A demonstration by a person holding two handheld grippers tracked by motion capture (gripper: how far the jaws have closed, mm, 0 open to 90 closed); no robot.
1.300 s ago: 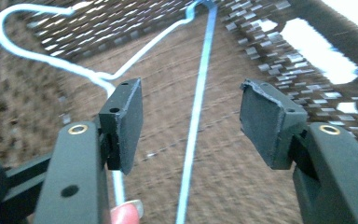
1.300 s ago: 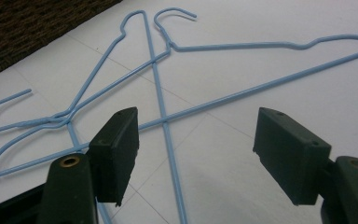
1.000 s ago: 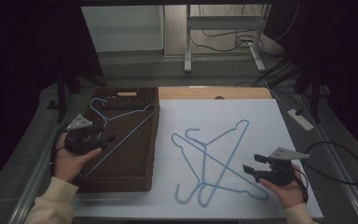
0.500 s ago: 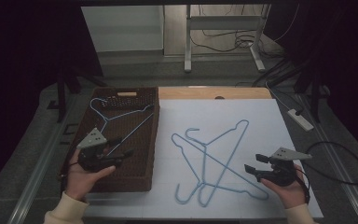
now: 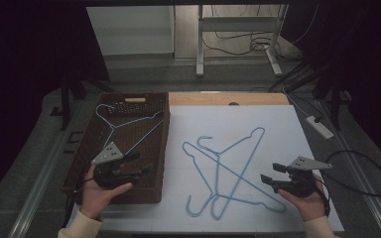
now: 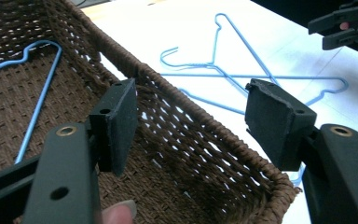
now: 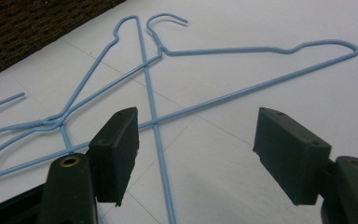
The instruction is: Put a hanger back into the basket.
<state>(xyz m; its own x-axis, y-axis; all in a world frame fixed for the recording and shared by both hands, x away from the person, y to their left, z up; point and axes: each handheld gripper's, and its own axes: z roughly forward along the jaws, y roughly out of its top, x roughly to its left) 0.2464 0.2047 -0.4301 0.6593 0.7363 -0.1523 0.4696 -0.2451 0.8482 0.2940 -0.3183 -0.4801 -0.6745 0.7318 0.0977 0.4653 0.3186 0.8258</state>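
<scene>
Two blue wire hangers (image 5: 219,167) lie crossed on the white sheet (image 5: 268,129); they also appear in the left gripper view (image 6: 223,70) and the right gripper view (image 7: 154,93). A third blue hanger (image 5: 129,126) (image 6: 42,88) rests inside the brown woven basket (image 5: 164,148) at the left. My left gripper (image 5: 144,162) (image 6: 191,121) hovers over the basket's near right corner, open, with nothing between its pads. My right gripper (image 5: 269,172) (image 7: 196,149) stands open just right of the crossed hangers, pointing left at them, and holds nothing.
The basket's rim (image 6: 177,98) runs between my left gripper and the sheet. A white power strip (image 5: 320,126) and a looping black cable (image 5: 362,168) lie off the table's right side. A bare wooden strip (image 5: 228,98) borders the sheet at the back.
My left hand has moved right and nearer, from the basket's left side to over its near right part. The right hand and all three hangers have stayed put.
</scene>
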